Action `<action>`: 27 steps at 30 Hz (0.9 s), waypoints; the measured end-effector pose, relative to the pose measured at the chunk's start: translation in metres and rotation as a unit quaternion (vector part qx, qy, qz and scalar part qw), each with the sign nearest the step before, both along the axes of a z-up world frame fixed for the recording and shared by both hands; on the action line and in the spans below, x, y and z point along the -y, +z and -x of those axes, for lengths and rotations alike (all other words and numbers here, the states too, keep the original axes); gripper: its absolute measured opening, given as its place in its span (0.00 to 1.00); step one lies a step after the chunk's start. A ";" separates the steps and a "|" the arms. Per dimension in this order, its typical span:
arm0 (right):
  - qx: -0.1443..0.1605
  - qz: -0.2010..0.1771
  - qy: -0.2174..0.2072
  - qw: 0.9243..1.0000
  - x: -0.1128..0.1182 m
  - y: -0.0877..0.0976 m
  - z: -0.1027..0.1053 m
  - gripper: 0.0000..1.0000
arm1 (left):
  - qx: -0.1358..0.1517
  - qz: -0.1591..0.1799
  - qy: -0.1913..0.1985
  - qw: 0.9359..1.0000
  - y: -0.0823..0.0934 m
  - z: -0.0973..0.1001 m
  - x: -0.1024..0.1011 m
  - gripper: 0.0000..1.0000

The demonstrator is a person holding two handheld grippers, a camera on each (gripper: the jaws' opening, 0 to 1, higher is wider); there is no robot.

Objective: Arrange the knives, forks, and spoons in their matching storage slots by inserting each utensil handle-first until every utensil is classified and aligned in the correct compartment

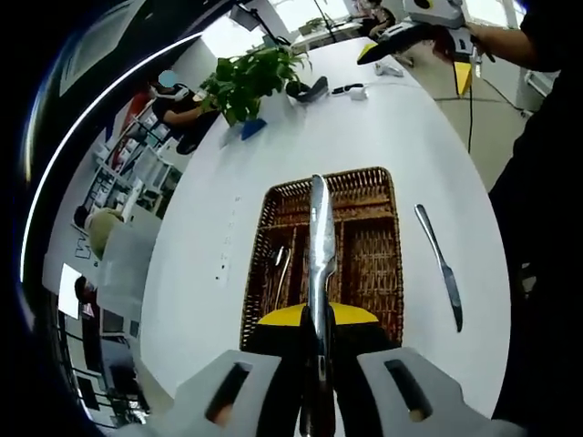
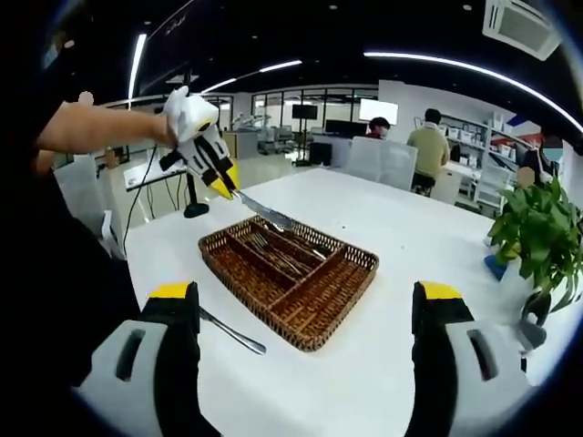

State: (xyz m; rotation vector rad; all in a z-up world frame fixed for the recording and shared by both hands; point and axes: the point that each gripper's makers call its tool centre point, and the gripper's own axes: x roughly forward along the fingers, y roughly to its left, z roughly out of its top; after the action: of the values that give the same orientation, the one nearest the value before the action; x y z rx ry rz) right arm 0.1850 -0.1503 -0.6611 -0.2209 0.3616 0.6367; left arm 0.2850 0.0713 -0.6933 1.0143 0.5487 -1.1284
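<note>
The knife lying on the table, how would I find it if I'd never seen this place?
Find the white table and the brown basket on it. The loose knife lies flat on the bare tabletop beside the basket. The other knife is up in the left gripper, above the basket.

- A leafy plant stands at the far end of the white table, a blue object just beside it.
- People sit at desks in the open office beyond, with white shelves nearby.
- Strip lights run across the dark ceiling, beside an air unit.
</note>
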 end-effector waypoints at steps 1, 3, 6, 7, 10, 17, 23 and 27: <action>-0.001 0.001 0.000 1.000 0.000 -0.001 0.000 1.00 | 0.000 0.000 0.000 1.000 -0.001 0.001 0.000 0.06; -0.002 0.009 0.002 1.000 0.000 -0.003 0.000 1.00 | -0.001 0.000 0.000 1.000 -0.004 0.000 0.000 0.06; -0.003 0.014 0.005 1.000 -0.001 -0.004 0.002 1.00 | -0.005 -0.001 0.002 1.000 -0.009 0.001 0.000 0.06; -0.004 0.010 0.006 1.000 -0.002 -0.004 0.002 1.00 | -0.005 -0.003 0.002 1.000 -0.010 0.001 0.000 0.06; -0.007 0.004 0.003 1.000 -0.003 -0.004 0.002 1.00 | -0.004 -0.007 0.002 1.000 -0.016 0.000 -0.001 0.06; -0.011 -0.002 -0.001 1.000 -0.001 -0.006 0.002 1.00 | 0.001 -0.005 0.008 1.000 -0.025 -0.002 -0.001 0.06; -0.013 -0.007 -0.001 1.000 -0.002 -0.008 0.004 1.00 | -0.004 -0.003 0.008 1.000 -0.035 0.002 0.004 0.06; -0.015 -0.009 0.000 1.000 -0.003 -0.010 0.006 1.00 | -0.002 -0.002 0.007 1.000 -0.042 0.002 0.006 0.06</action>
State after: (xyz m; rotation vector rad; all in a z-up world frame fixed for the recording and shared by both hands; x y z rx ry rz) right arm 0.1790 -0.1468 -0.6708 -0.1949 0.3853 0.6435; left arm 0.2831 0.0648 -0.7349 1.0106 0.5616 -1.1178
